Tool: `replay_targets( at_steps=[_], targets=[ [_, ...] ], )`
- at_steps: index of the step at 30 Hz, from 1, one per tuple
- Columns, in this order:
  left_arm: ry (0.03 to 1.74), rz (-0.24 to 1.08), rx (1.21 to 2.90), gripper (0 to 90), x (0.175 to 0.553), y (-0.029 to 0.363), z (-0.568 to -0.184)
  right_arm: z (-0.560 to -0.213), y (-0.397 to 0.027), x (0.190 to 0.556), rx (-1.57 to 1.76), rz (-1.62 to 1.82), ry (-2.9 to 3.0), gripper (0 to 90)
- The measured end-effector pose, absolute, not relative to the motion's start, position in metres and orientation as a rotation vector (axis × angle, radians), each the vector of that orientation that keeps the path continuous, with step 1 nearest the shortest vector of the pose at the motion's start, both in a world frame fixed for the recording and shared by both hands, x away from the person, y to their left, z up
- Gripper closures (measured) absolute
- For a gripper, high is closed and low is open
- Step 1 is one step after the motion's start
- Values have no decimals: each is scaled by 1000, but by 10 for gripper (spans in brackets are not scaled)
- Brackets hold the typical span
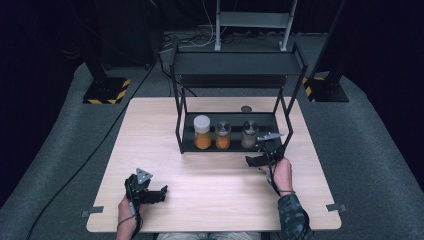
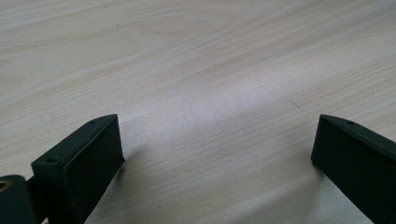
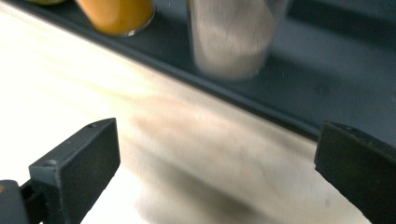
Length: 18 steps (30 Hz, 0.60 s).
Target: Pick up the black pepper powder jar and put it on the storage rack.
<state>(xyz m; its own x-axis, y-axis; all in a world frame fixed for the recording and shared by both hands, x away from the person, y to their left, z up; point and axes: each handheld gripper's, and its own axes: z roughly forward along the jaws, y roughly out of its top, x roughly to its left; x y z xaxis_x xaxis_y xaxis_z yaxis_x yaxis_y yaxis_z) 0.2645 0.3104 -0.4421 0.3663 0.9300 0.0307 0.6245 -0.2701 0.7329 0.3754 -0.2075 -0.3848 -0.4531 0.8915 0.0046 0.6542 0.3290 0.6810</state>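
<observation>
A black two-tier rack point(image 1: 235, 64) stands at the back of the wooden table point(image 1: 160, 130). Its lower shelf point(image 3: 327, 70) holds three jars: a white-lidded orange jar point(image 1: 202, 132), a smaller orange jar point(image 1: 223, 135) and a jar of grey-brown powder point(image 1: 249, 134). My right gripper point(image 1: 262, 153) hovers just in front of the shelf's right end, open, jaws wide and empty. In the right gripper view the powder jar point(image 3: 231, 37) stands a short way ahead of the right gripper point(image 3: 217, 168), with the smaller orange jar point(image 3: 116, 14) beside it. My left gripper point(image 1: 157, 193) rests near the table's front left, open over bare wood point(image 2: 217, 158).
A small dark round object point(image 1: 246, 108) lies on the table behind the rack. The rack's upper shelf point(image 1: 235, 62) is bare. Stand bases with yellow-black stripes point(image 1: 106, 91) sit on the floor beyond the table. Bare wood spreads between the two grippers.
</observation>
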Motion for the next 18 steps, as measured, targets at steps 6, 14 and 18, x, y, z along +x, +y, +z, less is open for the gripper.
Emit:
replay_targets(
  at_steps=[6, 14, 18],
  targets=[
    [1340, 622, 1998, 16, 264, 310, -442, -399, -217, 342, 1342, 890, 2210, 0],
    [1340, 622, 1998, 16, 265, 310, -442, -423, -229, 300, 1339, 932, 2190, 0],
    [1340, 622, 1998, 15, 265, 310, -442, -435, -234, 284, 1347, 933, 2177, 0]
  ],
)
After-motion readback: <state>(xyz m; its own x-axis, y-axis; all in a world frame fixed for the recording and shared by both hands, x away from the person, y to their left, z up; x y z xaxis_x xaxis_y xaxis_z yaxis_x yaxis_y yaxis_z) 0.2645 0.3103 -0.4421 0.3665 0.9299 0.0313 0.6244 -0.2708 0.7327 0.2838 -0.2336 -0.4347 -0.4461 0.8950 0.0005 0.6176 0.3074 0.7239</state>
